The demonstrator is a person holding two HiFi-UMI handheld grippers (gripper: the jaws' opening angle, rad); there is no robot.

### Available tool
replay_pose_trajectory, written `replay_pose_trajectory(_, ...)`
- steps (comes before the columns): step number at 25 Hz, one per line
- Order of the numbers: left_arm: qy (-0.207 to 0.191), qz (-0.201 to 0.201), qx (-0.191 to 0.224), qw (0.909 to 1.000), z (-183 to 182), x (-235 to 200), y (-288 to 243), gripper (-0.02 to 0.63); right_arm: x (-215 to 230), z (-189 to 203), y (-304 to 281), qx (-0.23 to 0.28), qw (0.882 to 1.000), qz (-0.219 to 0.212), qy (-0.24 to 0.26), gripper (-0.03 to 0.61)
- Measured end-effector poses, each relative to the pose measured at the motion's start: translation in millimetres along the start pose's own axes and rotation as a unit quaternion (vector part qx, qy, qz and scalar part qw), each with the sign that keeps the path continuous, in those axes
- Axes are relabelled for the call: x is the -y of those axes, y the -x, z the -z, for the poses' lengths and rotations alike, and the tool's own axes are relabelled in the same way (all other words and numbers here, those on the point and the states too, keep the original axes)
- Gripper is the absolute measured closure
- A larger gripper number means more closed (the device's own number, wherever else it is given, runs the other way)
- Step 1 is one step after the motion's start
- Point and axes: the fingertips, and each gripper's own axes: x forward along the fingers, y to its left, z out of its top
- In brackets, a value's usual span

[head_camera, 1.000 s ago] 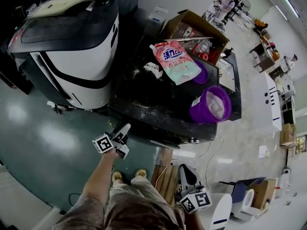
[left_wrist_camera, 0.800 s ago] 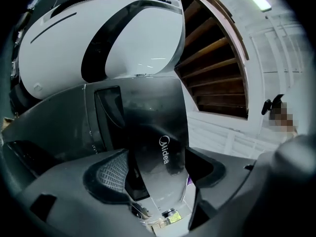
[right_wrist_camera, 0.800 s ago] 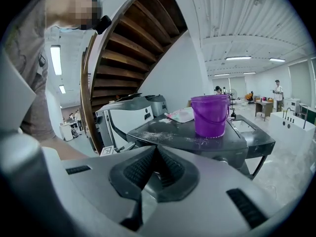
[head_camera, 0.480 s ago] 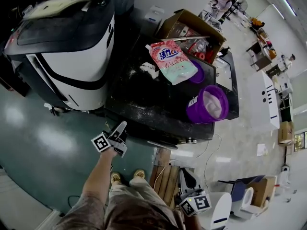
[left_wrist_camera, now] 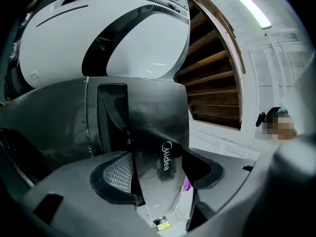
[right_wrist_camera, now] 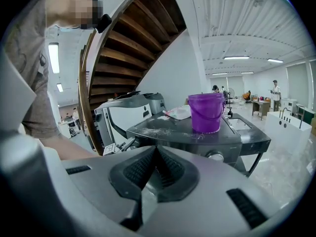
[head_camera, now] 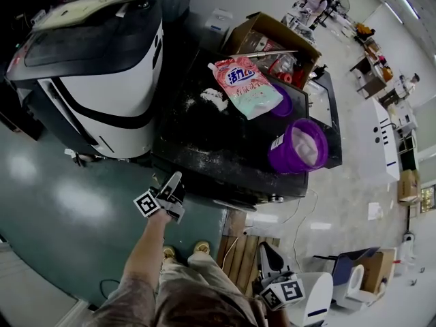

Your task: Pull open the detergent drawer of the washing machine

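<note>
The dark washing machine (head_camera: 225,148) stands in the middle of the head view. My left gripper (head_camera: 170,186) is at its front left corner, pointing up at it. In the left gripper view the glossy dark drawer front (left_wrist_camera: 158,127) with a white logo stands between the jaws of that gripper (left_wrist_camera: 159,157). The jaws have just been closing, and a thin gap still shows beside the right pad (left_wrist_camera: 200,169). My right gripper (head_camera: 266,252) hangs low by my leg, away from the machine. Its pads (right_wrist_camera: 170,169) meet, with nothing between them.
On the machine's dusty top lie a pink detergent pouch (head_camera: 246,87) and a purple bucket (head_camera: 300,148), with a cardboard box (head_camera: 279,43) behind. A white and black machine (head_camera: 102,73) stands to the left. Wooden planks (head_camera: 235,240) lean below the front.
The left gripper has stayed at the machine's front left corner and tilted a little. The right gripper has sunk slightly in the picture.
</note>
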Motion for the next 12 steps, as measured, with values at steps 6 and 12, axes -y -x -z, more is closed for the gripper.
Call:
replay_pose_trajectory(6, 0.0, 0.001, 0.003, 1.0, 0, -1, 3, 0.31, -1, 3, 11, -0.011, 1.0, 0.005, 0.014, 0.577)
replay_pose_trajectory(12, 0.002, 0.0, 0.006, 1.0, 3, 3, 9, 0.311, -8, 6, 13, -0.011, 1.0, -0.003, 0.013, 0.577)
